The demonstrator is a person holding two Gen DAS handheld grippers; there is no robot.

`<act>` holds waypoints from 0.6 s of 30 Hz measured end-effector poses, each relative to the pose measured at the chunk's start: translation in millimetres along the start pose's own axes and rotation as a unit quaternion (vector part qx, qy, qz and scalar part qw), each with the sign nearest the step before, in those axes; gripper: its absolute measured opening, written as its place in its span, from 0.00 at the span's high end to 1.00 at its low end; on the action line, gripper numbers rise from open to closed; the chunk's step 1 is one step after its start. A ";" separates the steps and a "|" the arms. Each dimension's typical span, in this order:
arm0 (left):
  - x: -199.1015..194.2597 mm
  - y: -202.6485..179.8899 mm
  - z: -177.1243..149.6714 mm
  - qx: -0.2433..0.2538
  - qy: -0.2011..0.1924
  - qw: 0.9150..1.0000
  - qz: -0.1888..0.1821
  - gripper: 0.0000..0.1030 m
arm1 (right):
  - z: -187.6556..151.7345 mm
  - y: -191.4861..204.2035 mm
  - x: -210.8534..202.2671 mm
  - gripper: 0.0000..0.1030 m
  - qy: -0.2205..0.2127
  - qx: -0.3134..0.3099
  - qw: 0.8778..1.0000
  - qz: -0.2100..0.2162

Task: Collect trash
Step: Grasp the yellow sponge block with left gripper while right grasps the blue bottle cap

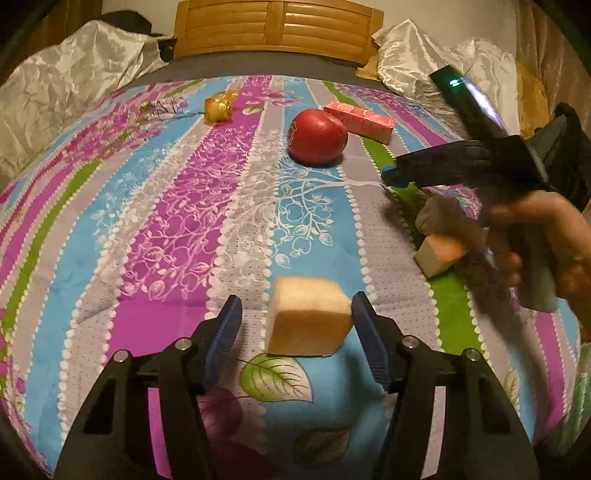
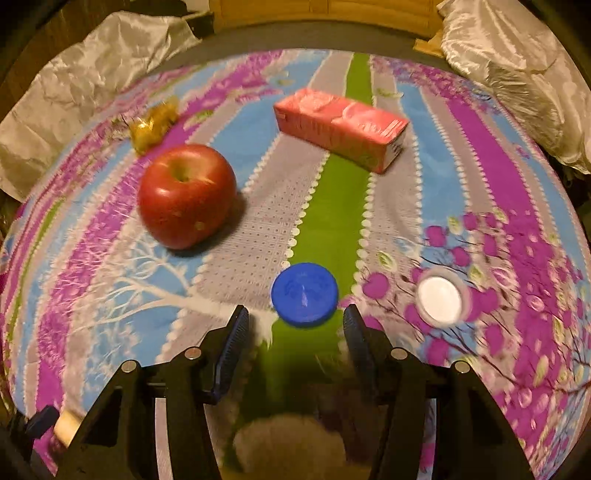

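My left gripper (image 1: 295, 314) is open around a beige foam block (image 1: 308, 317) on the striped bed cover; the right finger touches its side. My right gripper (image 2: 295, 325) is open just short of a blue bottle cap (image 2: 304, 293); from the left wrist view the right gripper (image 1: 391, 175) hovers at right. A white cap (image 2: 439, 301) lies to the right. A red apple (image 2: 186, 194), a pink carton (image 2: 341, 125) and a gold wrapper (image 2: 153, 125) lie farther back; they also show in the left view: apple (image 1: 317, 136), carton (image 1: 360, 120), wrapper (image 1: 218, 107).
Crumpled silvery sheets (image 1: 74, 70) lie at both far corners, with a wooden headboard (image 1: 277, 29) behind. A second foam piece (image 1: 437, 254) lies under the right hand. A greyish crumpled wad (image 2: 284, 443) sits below the right gripper.
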State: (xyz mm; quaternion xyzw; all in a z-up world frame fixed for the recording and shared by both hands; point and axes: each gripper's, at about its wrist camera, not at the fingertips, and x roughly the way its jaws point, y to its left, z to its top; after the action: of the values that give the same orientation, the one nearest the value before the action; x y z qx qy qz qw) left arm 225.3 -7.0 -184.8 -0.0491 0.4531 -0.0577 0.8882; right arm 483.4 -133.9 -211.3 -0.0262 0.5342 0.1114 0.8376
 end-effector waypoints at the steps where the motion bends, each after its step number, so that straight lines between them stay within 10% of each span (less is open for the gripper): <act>1: 1.5 0.8 0.7 -0.003 0.000 1.000 -0.002 0.42 | 1.9 0.9 4.8 0.48 0.000 -0.006 1.000 -0.006; 4: 5.4 4.2 1.2 -0.012 0.000 1.000 -0.012 0.41 | 4.8 2.8 12.1 0.60 -0.001 -0.016 1.000 -0.025; 18: 10.2 1.6 -15.1 0.013 0.007 0.999 -0.041 0.32 | -39.5 11.3 -93.8 0.60 -0.111 0.022 0.993 0.040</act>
State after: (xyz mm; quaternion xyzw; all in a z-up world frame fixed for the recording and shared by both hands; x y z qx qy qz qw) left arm 219.1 -7.5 -202.0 -0.0556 0.4559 -0.1004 0.8826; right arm 408.0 -144.2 -142.9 0.0263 0.4411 0.1351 0.8868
